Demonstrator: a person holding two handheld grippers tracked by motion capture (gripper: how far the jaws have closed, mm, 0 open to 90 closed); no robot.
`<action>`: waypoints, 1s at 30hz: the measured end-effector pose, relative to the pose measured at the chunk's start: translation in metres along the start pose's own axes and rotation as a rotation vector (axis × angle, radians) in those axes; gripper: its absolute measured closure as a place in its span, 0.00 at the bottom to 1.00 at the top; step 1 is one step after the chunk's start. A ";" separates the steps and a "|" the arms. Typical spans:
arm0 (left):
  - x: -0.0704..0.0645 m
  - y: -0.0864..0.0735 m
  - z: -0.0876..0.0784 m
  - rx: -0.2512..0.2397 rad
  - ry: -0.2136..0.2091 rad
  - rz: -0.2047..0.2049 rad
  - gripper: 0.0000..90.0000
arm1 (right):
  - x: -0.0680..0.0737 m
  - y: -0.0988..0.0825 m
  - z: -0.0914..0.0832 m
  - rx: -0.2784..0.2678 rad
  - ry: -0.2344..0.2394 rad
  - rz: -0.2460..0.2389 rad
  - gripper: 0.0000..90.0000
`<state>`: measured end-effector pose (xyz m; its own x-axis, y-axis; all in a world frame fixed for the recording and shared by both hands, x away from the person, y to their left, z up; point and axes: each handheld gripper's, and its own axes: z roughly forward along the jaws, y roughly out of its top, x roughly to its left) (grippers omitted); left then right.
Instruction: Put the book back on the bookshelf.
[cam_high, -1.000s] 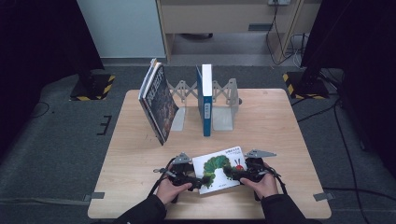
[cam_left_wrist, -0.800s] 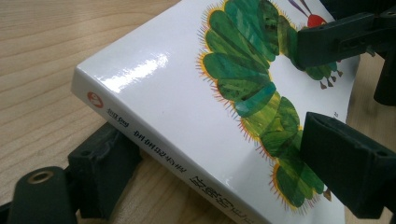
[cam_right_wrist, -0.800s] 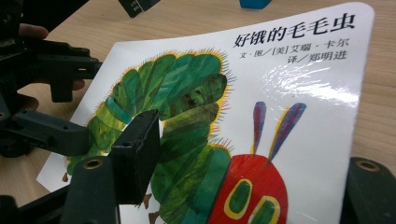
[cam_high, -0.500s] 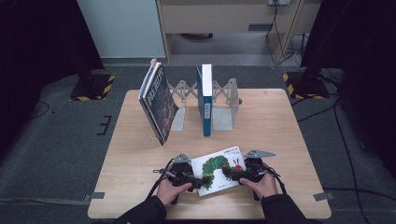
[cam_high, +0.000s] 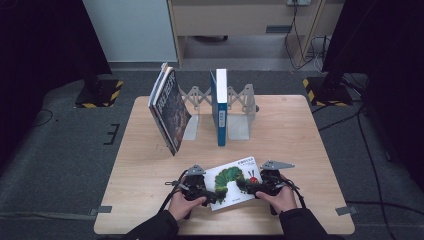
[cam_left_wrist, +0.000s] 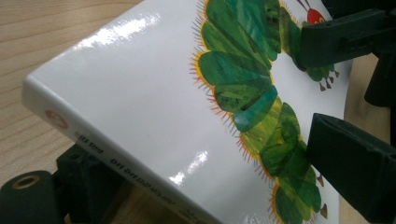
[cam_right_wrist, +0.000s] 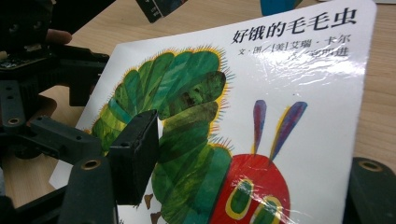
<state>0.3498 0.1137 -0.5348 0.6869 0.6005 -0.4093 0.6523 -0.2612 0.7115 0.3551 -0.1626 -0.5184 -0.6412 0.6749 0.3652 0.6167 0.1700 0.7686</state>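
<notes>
Right now your left hand-held gripper (cam_high: 209, 196) pinches the left edge of the caterpillar book (cam_high: 227, 181), with one jaw on the cover and one under it; its jaws have just opened a bit. Your right hand-held gripper (cam_high: 248, 187) grips the book's right edge the same way. The book is flat at the near side of the tabletop (cam_high: 295, 135), between your two hands. Farther back, a blue book (cam_high: 220, 107) stands upright in a metal book rack (cam_high: 240, 112), and a dark book (cam_high: 169, 110) leans just beside it.
</notes>
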 end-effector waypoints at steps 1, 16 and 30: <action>0.000 0.000 0.000 0.001 0.003 -0.002 0.07 | 0.000 0.000 0.000 0.003 0.001 -0.003 0.37; 0.001 -0.003 -0.002 -0.017 0.036 0.003 0.18 | 0.001 0.004 -0.003 0.005 0.018 0.021 0.32; 0.002 -0.004 -0.003 -0.031 0.045 0.002 0.24 | -0.013 0.004 -0.013 0.000 -0.099 0.032 0.34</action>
<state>0.3475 0.1188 -0.5368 0.6728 0.6336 -0.3820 0.6399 -0.2392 0.7303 0.3605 -0.1801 -0.5133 -0.5732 0.7476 0.3355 0.6358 0.1475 0.7576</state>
